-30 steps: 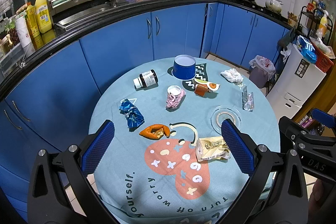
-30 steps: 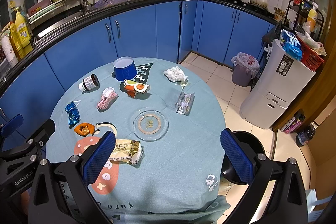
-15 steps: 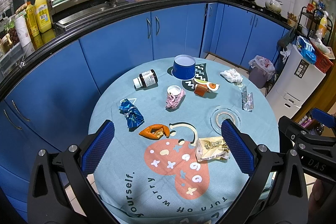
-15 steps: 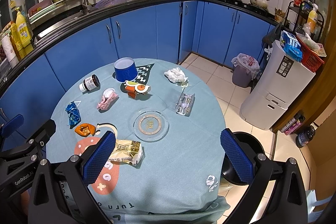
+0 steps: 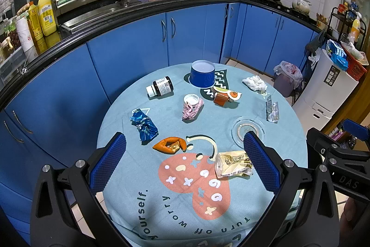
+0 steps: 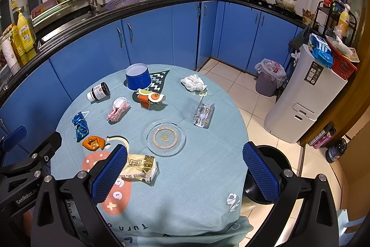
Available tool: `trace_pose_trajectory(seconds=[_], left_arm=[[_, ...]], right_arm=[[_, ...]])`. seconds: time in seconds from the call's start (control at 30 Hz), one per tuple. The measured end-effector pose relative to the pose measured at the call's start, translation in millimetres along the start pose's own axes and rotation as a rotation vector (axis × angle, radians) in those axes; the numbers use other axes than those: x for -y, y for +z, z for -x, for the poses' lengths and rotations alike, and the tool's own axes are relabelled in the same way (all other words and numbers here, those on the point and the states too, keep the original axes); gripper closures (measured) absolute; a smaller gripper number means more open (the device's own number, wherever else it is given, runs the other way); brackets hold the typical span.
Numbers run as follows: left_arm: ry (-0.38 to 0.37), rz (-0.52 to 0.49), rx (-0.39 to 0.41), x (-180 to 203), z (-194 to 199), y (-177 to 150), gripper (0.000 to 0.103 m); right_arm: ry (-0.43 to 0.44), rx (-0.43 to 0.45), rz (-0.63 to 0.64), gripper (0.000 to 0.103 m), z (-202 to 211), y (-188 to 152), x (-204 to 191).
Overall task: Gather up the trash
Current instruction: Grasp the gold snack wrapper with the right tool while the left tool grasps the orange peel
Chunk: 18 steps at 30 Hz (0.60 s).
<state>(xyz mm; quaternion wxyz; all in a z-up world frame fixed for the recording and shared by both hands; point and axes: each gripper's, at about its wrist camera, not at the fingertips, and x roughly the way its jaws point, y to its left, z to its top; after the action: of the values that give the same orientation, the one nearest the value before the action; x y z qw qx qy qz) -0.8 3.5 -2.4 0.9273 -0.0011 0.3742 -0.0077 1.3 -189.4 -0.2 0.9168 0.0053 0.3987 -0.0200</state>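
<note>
Round table (image 5: 289,154), cloth reading "turn off worry yourself" | one blue cup (image 5: 202,73) at 12 o'clock, one dark jar (image 5: 161,86), five wrappers | left gripper (image 5: 185,162), right gripper (image 6: 185,169): jaws spread, empty

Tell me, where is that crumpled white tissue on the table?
The crumpled white tissue lies at the table's far right edge in both views, beyond the clear plastic wrapper and right of the blue tub.
</note>
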Motion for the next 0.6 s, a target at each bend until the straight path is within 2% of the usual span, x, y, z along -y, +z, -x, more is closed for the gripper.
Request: trace_pose_trajectory(seconds=[0.43,0.5,0.6], left_arm=[[0.000,0.005,-0.016,2.3,-6.0,-2.8,0.003],[0.005,0.016,-0.034,-0.2,-13.7,-4.0,0.003],[-0.016,0.037,-0.129,-7.2,-38.5,-8.1,0.003]], right_arm=[[0.005,-0.013,-0.004,0.006,-7.3,0.0,0.0],[0.006,-0.022,-0.007,0.006,-12.7,0.4,1.2],[0.038,-0.100,-0.047,0.006,-35.3,-3.0,8.4]])
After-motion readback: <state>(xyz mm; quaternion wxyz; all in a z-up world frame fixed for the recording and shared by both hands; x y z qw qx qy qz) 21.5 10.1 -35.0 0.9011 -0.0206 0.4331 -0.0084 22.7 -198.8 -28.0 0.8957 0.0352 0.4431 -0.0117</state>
